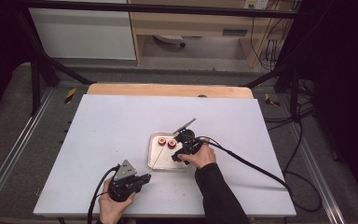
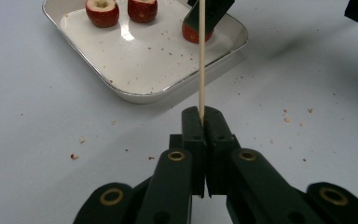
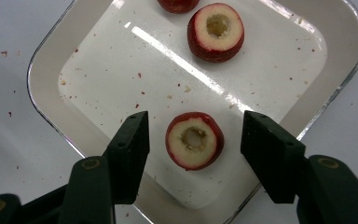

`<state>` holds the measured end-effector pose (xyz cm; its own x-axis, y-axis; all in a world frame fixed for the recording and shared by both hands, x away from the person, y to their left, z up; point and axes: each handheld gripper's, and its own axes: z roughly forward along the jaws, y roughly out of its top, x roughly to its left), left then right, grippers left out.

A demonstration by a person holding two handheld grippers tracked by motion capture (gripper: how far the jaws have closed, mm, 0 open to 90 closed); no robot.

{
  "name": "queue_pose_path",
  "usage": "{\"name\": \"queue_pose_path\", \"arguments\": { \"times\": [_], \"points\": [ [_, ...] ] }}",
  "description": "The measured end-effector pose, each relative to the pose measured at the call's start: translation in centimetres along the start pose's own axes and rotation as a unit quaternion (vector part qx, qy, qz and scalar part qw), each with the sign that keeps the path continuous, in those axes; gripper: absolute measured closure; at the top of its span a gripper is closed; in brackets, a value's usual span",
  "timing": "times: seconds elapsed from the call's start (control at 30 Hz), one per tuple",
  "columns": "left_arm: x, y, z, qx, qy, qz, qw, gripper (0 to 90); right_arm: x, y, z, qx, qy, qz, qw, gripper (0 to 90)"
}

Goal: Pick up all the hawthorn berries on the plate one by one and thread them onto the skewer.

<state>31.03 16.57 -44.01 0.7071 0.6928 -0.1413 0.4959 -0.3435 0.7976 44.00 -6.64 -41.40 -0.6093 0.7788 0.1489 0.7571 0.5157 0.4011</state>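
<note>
Right tongs (image 3: 193,140) astride cored fruit (image 3: 194,140), tray rim (image 3: 46,60) near

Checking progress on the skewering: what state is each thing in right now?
Left gripper: shut on the skewer.
Skewer: bare, nothing threaded.
Right gripper: open, jaws either side of the near fruit piece, not touching.
Near fruit piece: cored, lying on tray.
Other two pieces: cored, untouched.
Tray: crumb-strewn.
</note>
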Motion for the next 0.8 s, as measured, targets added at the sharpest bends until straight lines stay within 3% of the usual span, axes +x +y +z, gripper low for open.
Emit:
{"name": "queue_pose_path", "arguments": {
  "times": [0.27,0.8],
  "points": [
    [-0.04,-0.02,0.11,0.003,-0.001,0.001,1.0000,88.4,0.03,0.02,0.19,0.006,0.003,0.024,0.9997,50.1],
    [-0.02,-0.08,0.13,0.003,-0.002,0.001,1.0000,88.4,-0.10,-0.02,0.71,0.014,0.001,0.032,0.9994,59.3]
  ]
}}
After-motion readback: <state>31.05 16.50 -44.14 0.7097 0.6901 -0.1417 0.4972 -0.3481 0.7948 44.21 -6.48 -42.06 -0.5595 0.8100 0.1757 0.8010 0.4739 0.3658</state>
